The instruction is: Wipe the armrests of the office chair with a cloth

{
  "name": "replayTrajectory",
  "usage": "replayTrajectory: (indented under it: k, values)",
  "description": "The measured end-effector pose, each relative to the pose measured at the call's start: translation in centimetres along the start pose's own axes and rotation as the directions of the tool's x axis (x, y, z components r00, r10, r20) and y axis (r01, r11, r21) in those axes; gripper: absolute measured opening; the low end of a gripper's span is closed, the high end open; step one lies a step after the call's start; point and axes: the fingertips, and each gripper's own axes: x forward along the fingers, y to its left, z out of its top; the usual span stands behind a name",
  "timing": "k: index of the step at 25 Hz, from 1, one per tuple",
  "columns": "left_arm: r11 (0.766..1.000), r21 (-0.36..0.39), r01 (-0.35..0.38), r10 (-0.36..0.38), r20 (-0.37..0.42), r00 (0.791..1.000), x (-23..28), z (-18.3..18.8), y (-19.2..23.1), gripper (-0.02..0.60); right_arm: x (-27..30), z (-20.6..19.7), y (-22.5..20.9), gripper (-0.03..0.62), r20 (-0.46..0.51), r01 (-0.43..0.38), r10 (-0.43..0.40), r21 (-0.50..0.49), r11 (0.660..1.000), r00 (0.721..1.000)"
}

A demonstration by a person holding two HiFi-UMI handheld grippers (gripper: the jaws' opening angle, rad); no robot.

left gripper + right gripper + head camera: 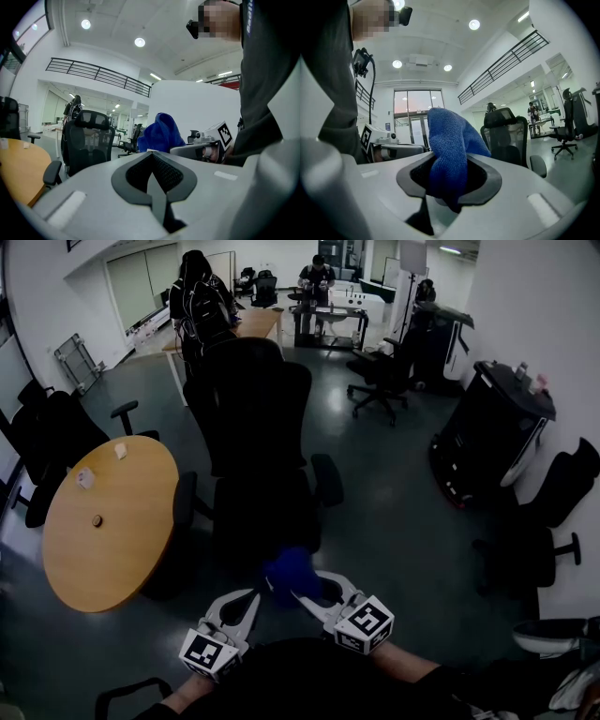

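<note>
Now: blue terry cloth (451, 140) bunched upright, clamped in right tool (449, 180); left tool (157, 185) together, empty.

Round ceiling lights (139, 42) brighten both fisheye gripper views, black at the corners, while the head view is dim, its floor (394, 493) faintly glossy.

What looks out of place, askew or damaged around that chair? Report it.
Nothing stands out. The office chair stands upright with both armrests in place, and the blue cloth is bunched between the right gripper's jaws, not dropped. The few small items on the round table lie apart, nothing spilled.
</note>
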Motion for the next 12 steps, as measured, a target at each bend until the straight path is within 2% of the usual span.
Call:
replayTrajectory:
  k: [12]
  values:
    - [1.0,0.018,-0.003,0.003,-0.006,1.0,-0.09,-0.57,-0.03,0.02,-0.3,0.44,0.05,0.144,0.023,-0.01,0.01,0.008,1.0,1.0]
